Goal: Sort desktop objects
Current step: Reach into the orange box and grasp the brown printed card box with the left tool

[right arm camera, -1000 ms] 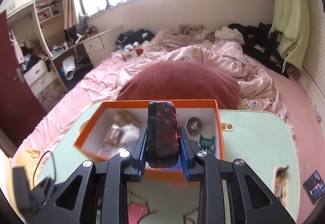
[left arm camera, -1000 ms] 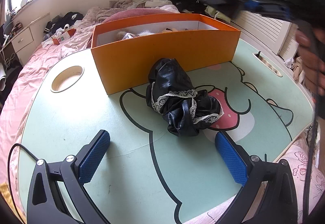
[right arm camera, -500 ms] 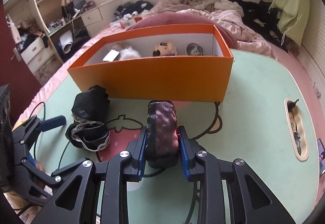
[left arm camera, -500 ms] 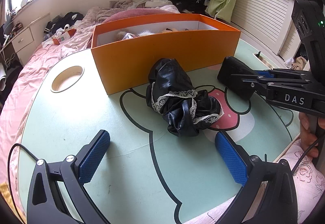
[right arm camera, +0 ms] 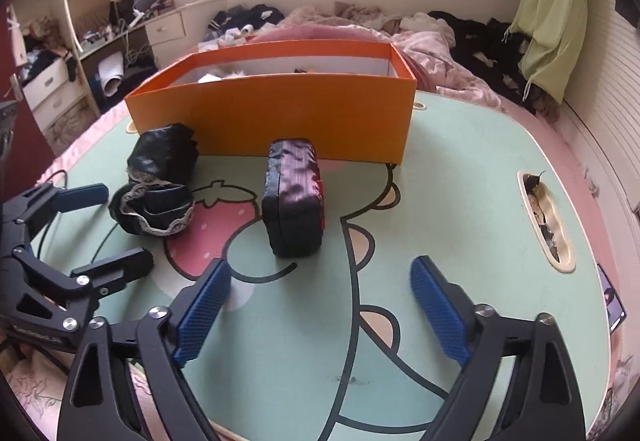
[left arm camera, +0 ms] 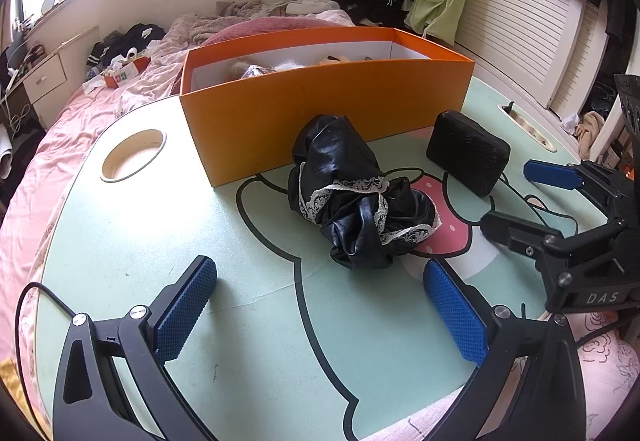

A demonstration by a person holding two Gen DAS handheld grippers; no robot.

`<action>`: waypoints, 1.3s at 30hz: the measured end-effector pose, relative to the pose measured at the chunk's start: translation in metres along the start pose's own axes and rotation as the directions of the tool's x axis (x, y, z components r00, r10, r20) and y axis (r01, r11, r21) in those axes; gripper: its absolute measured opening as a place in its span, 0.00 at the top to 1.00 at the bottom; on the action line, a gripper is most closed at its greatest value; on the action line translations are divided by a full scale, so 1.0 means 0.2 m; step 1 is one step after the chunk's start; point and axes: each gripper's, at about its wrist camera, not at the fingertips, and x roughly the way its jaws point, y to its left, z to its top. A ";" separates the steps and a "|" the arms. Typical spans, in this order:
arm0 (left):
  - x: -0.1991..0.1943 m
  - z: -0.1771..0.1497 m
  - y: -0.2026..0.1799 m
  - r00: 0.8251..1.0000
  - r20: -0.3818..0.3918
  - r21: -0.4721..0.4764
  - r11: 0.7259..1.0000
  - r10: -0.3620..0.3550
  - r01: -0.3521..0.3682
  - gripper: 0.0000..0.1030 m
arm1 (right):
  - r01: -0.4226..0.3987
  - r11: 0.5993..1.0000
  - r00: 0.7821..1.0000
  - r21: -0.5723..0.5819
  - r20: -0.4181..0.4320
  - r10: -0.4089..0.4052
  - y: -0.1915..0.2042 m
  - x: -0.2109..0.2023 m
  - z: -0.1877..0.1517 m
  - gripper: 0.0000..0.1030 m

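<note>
Right hand-held gripper (right arm camera: 320, 315) came down from over the orange cardboard box (right arm camera: 280, 113) and let go: jaws opening, nothing between them. Black zippered fabric pouch (right arm camera: 294, 197) now stands on the green cartoon tabletop (right arm camera: 460, 169), just before the box, beside the crumpled black lace-trimmed garment (left arm camera: 352, 197). Left hand-held gripper (left arm camera: 320, 315) hovers apart, empty. Both items look unsorted.

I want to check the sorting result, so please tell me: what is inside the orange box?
Over the front wall of the orange box, only the tops of some things show: something pale and fluffy and something dark and shiny. The rest, and the floor of the box, are hidden by the wall.
</note>
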 end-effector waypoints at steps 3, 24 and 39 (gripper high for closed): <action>0.00 0.00 0.00 1.000 0.000 0.001 1.000 0.001 -0.001 0.00 | -0.002 1.000 1.000 -0.006 -0.003 0.002 0.00 0.01 -0.01 0.00; -0.20 0.15 0.09 0.993 0.114 -0.036 0.999 0.012 -0.007 0.00 | -0.033 0.999 0.999 -0.012 0.016 0.033 -0.02 0.00 -0.03 0.00; 0.28 0.75 0.19 0.960 -0.277 -0.106 0.992 0.038 -0.070 0.51 | -0.028 0.999 1.000 -0.016 0.014 0.028 -0.01 0.00 -0.04 0.00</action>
